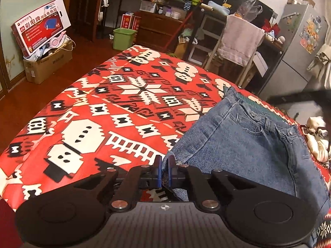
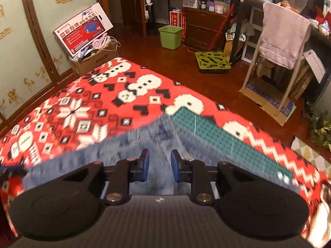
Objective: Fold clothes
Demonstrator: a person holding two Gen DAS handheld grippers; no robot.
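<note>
Jeans (image 1: pixel 244 144) lie on the red patterned cloth (image 1: pixel 99 111) covering the counter, toward its right side, waistband at the far end; part of the denim overlaps a green mat (image 2: pixel 206 132).

Left gripper (image 1: pixel 164 161): low over the near edge, pointing forward along the cloth, blue fingers (image 1: pixel 158 165) clamped on the frayed hem of the jeans.

Right gripper (image 2: pixel 159 161): held above the denim, angled down toward it, fingers (image 2: pixel 144 163) apart with blurred fabric showing between them. Contact with the fabric cannot be told.
</note>
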